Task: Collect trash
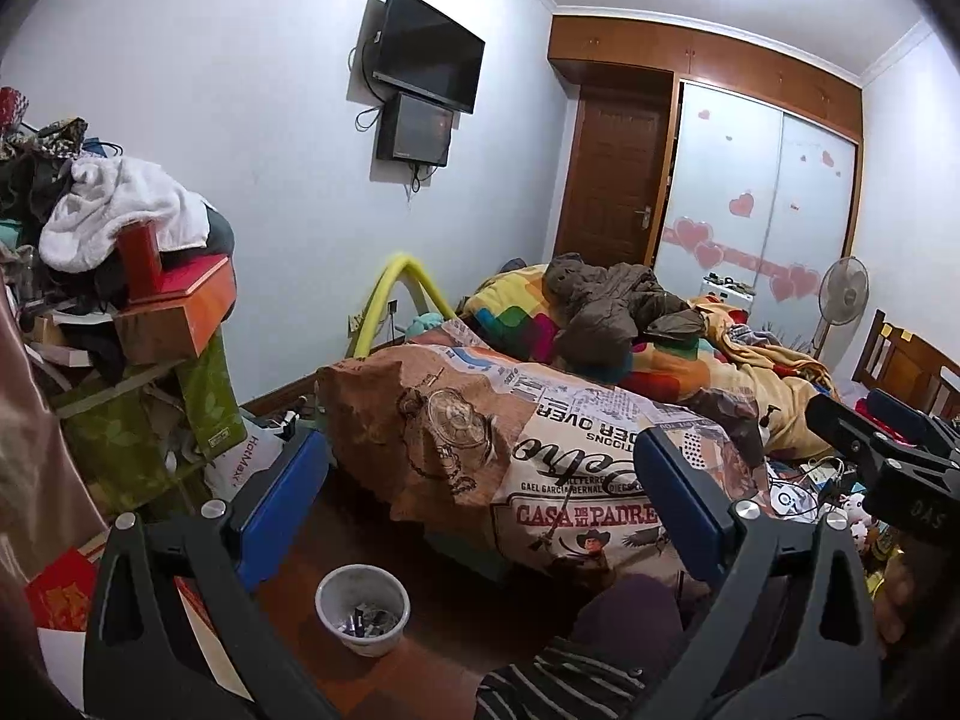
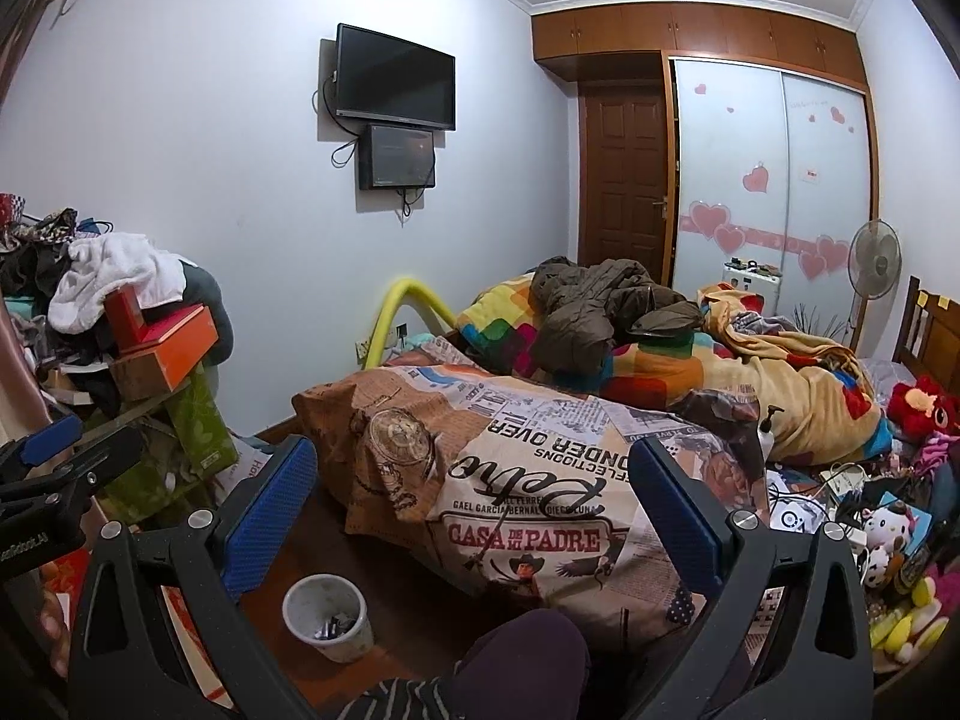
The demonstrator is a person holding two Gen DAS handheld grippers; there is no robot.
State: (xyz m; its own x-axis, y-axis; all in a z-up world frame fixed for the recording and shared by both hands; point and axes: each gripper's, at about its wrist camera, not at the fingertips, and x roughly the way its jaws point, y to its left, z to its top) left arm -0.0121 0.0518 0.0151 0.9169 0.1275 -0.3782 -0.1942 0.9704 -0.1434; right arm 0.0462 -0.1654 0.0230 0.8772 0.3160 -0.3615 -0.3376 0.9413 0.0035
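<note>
Trash bin upright on floor, mouth up, nr bed; both grippers' fingers spread, empty.

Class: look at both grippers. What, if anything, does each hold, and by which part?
Nothing. The left gripper and right gripper are both open and empty.

A lived-in, cluttered bedroom in a home. A bed heaped with colourful blankets and a brown jacket fills the middle. A television hangs on the pale wall beside a wooden door. A built-in wardrobe with sliding doors carries pink heart stickers. A standing fan, soft toys and a pile of clothes and boxes crowd the edges.
</note>
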